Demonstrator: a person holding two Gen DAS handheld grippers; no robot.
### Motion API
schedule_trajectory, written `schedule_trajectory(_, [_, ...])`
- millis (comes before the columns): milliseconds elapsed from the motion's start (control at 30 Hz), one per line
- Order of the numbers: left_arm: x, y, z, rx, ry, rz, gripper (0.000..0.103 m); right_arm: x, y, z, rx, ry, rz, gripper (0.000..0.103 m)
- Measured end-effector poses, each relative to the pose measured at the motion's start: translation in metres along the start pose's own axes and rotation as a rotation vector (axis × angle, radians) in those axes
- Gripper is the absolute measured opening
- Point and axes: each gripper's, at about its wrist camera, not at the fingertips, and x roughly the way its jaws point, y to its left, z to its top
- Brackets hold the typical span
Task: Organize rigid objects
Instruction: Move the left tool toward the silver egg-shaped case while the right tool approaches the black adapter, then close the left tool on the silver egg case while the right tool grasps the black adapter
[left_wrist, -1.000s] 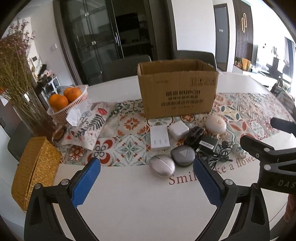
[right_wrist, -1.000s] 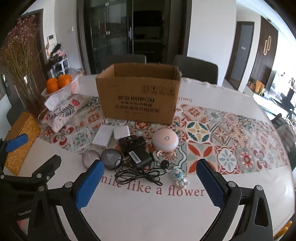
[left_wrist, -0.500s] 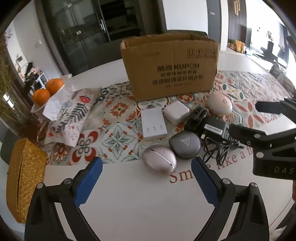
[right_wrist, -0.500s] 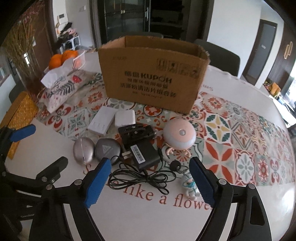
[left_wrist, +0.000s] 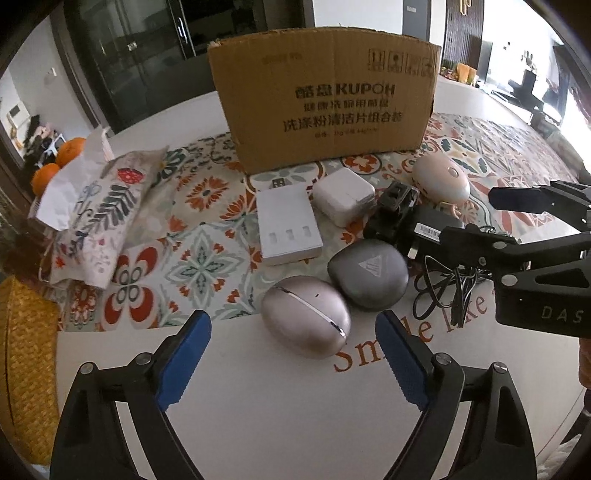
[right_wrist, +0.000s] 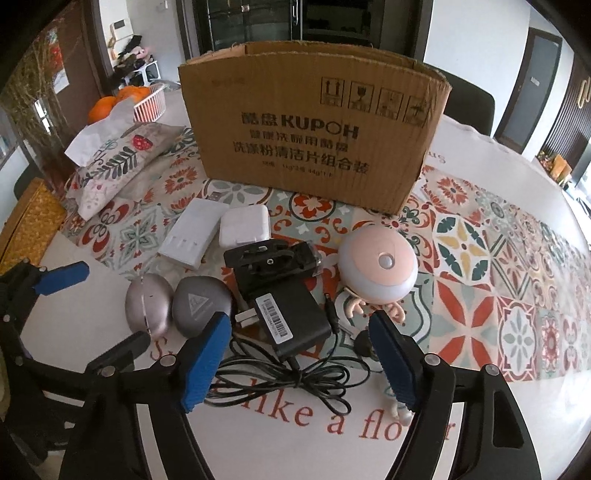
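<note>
Left gripper (left_wrist: 291, 354) jaws closing, nothing pinched, silver oval case (left_wrist: 306, 320) just ahead between the tips. Grey case (left_wrist: 368, 272) touches it on the right. Right gripper (right_wrist: 298, 360) jaws closing over black adapter (right_wrist: 291, 319) and cable (right_wrist: 295, 376), pads not touching. Cardboard box (right_wrist: 314, 133) stands far behind.

— How do my two pictures look to you?

— Bright. Daylight comes in from the windows (left_wrist: 532, 74) on the right, and they are all washed out white.

— I see the white table (left_wrist: 258, 406) shining a bit. Shadows?

— Soft ones, under the cardboard box (right_wrist: 314, 136).

— The edges bend round and go black in the corners. The far room looks dark and a bit fuzzy.
</note>
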Motion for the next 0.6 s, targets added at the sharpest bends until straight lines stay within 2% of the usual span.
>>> schedule_trajectory(167, [0.011, -0.002, -0.001, 0.01, 0.022, -0.028, 0.088, 0.011, -0.001, -0.002, 0.0, 0.028, 0.005, 0.07])
schedule_trajectory(433, [0.023, -0.002, -0.001, 0.052, 0.026, -0.05, 0.087, 0.021, 0.003, -0.007, -0.014, 0.03, -0.002, 0.07])
schedule_trajectory(600, [0.031, -0.001, -0.003, 0.07, 0.031, -0.056, 0.082, 0.028, 0.006, -0.008, -0.02, 0.039, -0.002, 0.067])
